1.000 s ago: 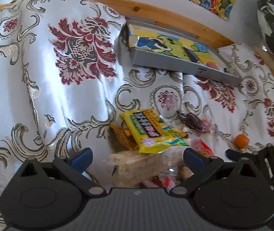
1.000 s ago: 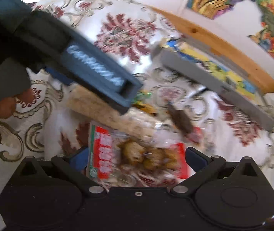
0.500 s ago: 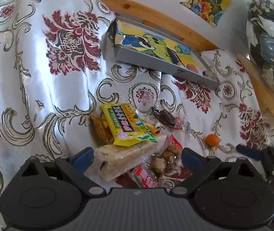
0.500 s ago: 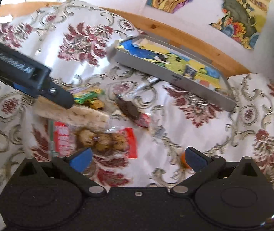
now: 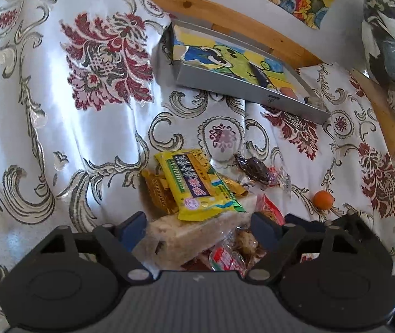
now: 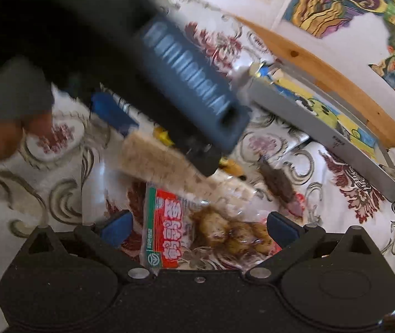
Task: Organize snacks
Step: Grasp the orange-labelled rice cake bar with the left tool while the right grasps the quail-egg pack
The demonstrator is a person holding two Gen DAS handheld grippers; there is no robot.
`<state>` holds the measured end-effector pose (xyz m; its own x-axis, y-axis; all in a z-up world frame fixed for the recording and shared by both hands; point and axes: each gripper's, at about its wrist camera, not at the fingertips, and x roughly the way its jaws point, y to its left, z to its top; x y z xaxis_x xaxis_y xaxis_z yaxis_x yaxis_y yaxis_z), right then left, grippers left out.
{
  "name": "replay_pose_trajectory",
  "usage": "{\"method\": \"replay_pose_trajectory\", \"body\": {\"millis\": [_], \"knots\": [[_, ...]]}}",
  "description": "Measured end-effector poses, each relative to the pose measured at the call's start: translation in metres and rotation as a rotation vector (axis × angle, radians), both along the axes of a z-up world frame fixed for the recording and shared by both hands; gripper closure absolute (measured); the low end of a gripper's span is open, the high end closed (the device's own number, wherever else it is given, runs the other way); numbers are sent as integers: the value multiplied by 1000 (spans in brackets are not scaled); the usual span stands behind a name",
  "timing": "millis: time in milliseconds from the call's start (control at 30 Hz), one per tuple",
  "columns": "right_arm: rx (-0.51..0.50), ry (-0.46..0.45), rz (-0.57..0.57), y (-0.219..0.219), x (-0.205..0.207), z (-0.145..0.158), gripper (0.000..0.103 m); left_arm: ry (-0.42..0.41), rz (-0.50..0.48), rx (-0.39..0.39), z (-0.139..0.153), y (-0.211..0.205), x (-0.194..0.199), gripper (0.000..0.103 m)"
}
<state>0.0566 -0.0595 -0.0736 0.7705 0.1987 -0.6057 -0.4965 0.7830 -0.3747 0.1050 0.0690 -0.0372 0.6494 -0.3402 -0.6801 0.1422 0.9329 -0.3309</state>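
Observation:
A small heap of snacks lies on the patterned cloth. My left gripper is open, its fingers either side of a pale rice-cake bar that has a yellow packet lying on it. My right gripper is open too, straddling a clear bag of brown snacks with a red label. The same bar lies beyond it, partly hidden by the left tool's dark blue body. A dark wrapped sweet and a small orange ball lie to the right.
A shallow grey tray with a colourful cartoon lining stands at the back, against a wooden rail. A hand holds the left tool. Bare floral cloth stretches to the left of the heap.
Both grippers have moved back in over the heap. The left tool now looms across the right wrist view, and the red-label bag sits between the right fingers again.

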Motion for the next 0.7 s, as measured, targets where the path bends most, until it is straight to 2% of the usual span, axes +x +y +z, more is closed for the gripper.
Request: {"method": "replay_pose_trajectory", "body": {"millis": [100,200,267,300,367,400,467,500,533,567,600,700], "knots": [[-64,-89,-18,0,-4,-1,5,19,-2,-13,-6,3,4,30],[-82,-126,0,-8,-8,7,12,31,-10,-8,-6,2,4,38],[-97,-138,26,-11,-13,12,26,38,-20,-11,-4,2,3,43],[-109,-143,42,-12,-17,14,29,40,-28,-18,-3,2,1,45],[-134,-145,79,-12,-25,17,46,40,-38,-24,1,2,-3,47],[-143,-142,98,-12,-29,18,50,39,-44,-28,3,2,-6,49],[-160,-130,134,-13,-37,19,68,39,-52,-36,7,1,-10,51],[-165,-123,147,-15,-39,20,71,41,-55,-42,8,1,-12,52],[-170,-115,164,-16,-42,21,81,40,-57,-48,10,0,-14,53],[-178,-110,176,-16,-45,21,98,42,-63,-48,11,-1,-16,56],[-193,-113,177,-18,-47,22,102,47,-70,-38,11,-3,-18,61],[-192,-85,180,-29,-48,30,103,66,-86,6,10,-12,-23,63]]}}
